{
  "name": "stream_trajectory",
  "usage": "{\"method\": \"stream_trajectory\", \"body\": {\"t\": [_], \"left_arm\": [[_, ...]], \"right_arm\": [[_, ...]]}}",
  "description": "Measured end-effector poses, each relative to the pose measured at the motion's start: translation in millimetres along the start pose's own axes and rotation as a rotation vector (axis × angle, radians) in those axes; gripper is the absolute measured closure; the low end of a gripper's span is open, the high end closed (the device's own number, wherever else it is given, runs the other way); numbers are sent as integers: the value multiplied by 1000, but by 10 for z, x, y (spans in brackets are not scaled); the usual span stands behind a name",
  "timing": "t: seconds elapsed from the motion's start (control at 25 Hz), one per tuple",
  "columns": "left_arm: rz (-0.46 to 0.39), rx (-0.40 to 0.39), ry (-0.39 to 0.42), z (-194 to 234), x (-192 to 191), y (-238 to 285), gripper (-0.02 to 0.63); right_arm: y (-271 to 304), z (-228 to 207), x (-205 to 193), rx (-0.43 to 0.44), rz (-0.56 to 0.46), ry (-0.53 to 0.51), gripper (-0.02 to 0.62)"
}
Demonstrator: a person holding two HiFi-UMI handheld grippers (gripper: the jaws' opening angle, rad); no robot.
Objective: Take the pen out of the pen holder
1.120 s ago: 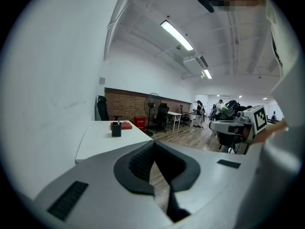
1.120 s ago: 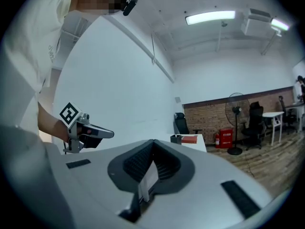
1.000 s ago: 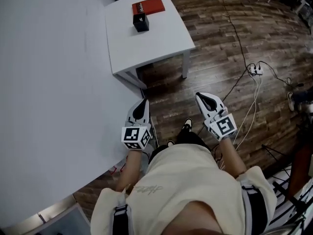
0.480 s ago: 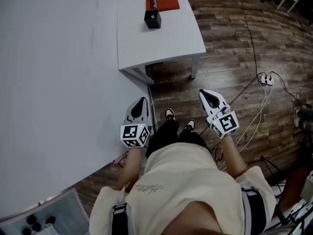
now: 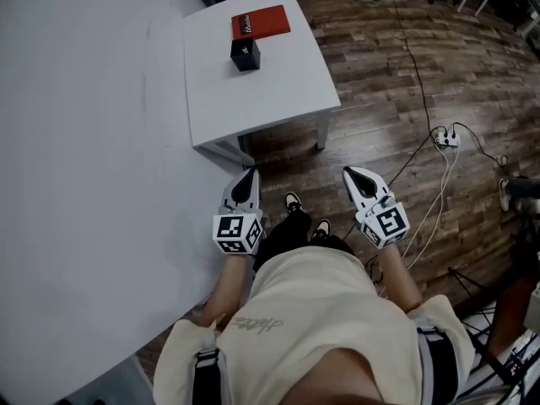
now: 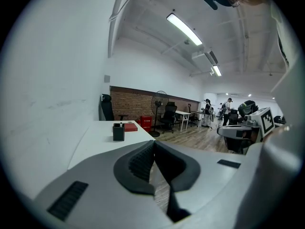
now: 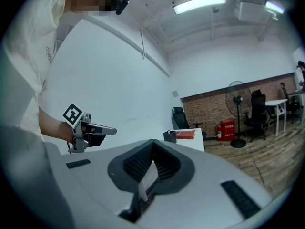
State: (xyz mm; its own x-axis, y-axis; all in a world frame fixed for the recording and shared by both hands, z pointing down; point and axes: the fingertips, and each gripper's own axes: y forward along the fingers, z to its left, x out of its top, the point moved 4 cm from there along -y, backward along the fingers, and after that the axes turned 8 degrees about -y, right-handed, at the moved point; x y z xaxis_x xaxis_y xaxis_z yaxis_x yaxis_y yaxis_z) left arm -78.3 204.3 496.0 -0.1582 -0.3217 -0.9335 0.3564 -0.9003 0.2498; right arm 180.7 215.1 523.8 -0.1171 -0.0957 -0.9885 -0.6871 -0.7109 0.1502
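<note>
Head view: pen holder [image 5: 245,55] on tabletop [image 5: 278,83] ahead; left hand-held gripper [image 5: 250,174], right hand-held gripper [image 5: 348,173] clenched, empty. Pen (unseen here) likely light, slick; pinch top end.

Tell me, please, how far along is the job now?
Nothing looks done yet. The pen holder stands on the small white table beside a red book, well ahead of the person. In hand: nothing; the left claw and the right claw are both shut and empty, short of the table. Left: reach the table, open a claw, grip the pen and lift it out.
</note>
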Motion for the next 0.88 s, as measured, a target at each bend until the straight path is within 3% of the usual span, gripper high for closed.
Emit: {"method": "stream_trajectory", "body": {"t": [0.48,0.88], "left_arm": [[-12,-38,-23,617,379,775,588],[-54,-42,-85,1324,701,1312,588]], "right_arm": [[919,-376,351,-7,21,-57,589],[1747,-357,588,-4,29,-73,589]]}}
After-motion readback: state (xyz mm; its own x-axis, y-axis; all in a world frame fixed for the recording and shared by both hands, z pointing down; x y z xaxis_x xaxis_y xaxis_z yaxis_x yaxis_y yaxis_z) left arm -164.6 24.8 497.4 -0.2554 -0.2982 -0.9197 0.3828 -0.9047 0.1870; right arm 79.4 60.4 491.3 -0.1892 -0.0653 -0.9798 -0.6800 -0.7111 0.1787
